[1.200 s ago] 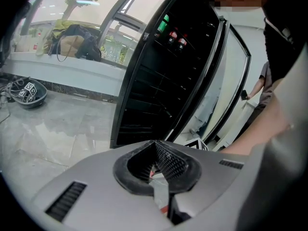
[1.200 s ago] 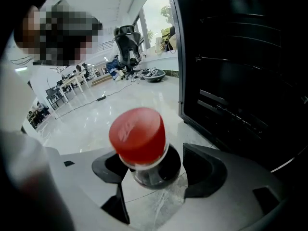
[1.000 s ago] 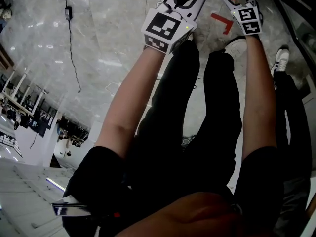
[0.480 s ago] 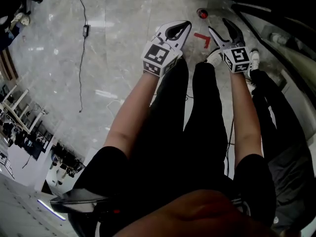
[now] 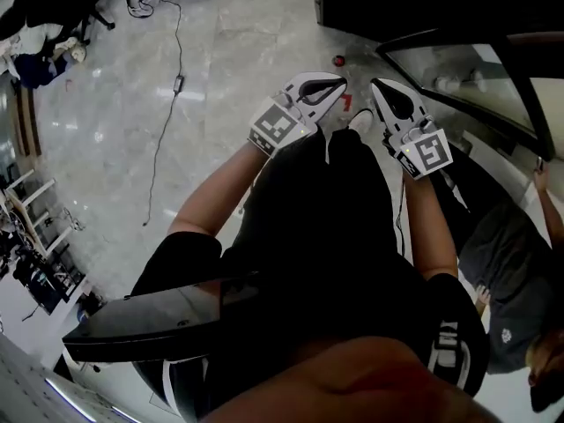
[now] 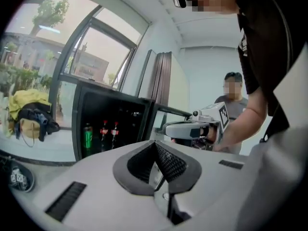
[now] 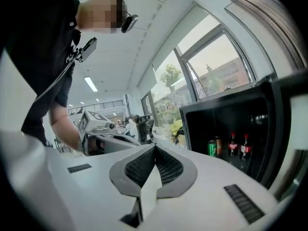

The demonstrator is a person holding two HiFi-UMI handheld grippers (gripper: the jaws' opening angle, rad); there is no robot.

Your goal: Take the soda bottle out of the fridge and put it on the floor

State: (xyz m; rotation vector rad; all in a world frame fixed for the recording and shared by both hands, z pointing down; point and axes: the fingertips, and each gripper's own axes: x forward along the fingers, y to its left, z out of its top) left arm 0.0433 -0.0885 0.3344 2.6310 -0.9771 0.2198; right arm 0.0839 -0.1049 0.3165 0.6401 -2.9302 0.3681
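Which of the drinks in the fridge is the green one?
The green drink at the left end of the row; the bottles beside it are dark with red labels.

The head view's top edge crops the fridge (image 5: pixel 388 3); labels on its bottles (image 7: pixel 233 146) are unreadably small.

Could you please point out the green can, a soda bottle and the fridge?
green can (image 6: pixel 87 137), left gripper view, its body.
soda bottle (image 6: pixel 104 134), left gripper view, left one's label.
fridge (image 6: pixel 113 96), left gripper view, top frame.
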